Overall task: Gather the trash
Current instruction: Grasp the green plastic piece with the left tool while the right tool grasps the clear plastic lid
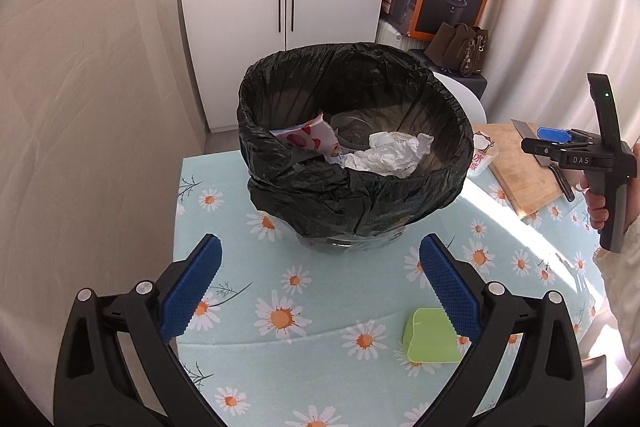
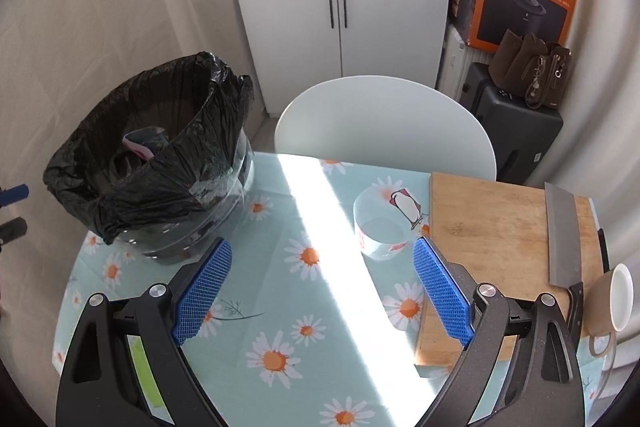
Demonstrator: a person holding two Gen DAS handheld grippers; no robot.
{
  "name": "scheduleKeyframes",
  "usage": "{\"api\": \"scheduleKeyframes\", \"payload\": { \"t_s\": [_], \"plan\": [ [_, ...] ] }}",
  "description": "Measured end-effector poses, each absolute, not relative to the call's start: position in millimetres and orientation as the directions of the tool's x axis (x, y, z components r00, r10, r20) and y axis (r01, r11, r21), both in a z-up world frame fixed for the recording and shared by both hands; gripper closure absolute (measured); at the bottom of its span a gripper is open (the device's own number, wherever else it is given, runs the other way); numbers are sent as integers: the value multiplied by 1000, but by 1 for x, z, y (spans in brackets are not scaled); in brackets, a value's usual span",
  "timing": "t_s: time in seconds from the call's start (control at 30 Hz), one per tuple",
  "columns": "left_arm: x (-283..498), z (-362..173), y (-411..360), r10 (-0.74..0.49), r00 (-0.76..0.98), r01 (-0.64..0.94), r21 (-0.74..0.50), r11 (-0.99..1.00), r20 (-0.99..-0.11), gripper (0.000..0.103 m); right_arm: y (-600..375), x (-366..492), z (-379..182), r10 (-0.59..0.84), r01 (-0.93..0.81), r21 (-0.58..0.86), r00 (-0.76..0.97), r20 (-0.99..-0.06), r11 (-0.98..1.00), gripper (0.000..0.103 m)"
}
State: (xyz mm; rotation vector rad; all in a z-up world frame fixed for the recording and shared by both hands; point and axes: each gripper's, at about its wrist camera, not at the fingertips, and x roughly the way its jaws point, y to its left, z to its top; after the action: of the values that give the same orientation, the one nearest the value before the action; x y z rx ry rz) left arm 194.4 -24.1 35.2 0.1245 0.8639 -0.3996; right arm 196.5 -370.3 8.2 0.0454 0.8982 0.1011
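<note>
A bin lined with a black bag (image 1: 352,187) stands on the daisy tablecloth; it also shows at left in the right wrist view (image 2: 160,163). Inside lie crumpled white paper (image 1: 388,155) and a red-and-white wrapper (image 1: 308,139). My left gripper (image 1: 320,291) is open and empty, just in front of the bin. A green piece (image 1: 430,337) lies on the cloth by its right finger. My right gripper (image 2: 322,295) is open and empty above the cloth. A clear cup with a penguin print (image 2: 384,223) lies just ahead of it, beside the cutting board.
A wooden cutting board (image 2: 496,239) carries a cleaver (image 2: 564,239). A beige mug (image 2: 612,303) lies at the right edge. A white chair back (image 2: 384,123) stands behind the table. Boxes, a brown bag and a black case are stacked at the back right.
</note>
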Motion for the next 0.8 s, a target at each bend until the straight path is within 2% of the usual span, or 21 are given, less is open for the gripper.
{"api": "scheduleKeyframes", "payload": {
  "t_s": [0.23,0.47,0.8],
  "plan": [
    [165,-1,-46,-323,532,343,-150,927,-783,6,-393,204,-23,137,-107,91,594,-793,990,16],
    [143,-23,-67,-281,551,267,-153,952,-786,6,-408,214,-54,153,-133,95,546,-824,987,16],
    [122,-69,-104,-339,473,301,-213,930,-813,6,-408,239,-93,153,-169,74,522,-839,983,16]
  ]
}}
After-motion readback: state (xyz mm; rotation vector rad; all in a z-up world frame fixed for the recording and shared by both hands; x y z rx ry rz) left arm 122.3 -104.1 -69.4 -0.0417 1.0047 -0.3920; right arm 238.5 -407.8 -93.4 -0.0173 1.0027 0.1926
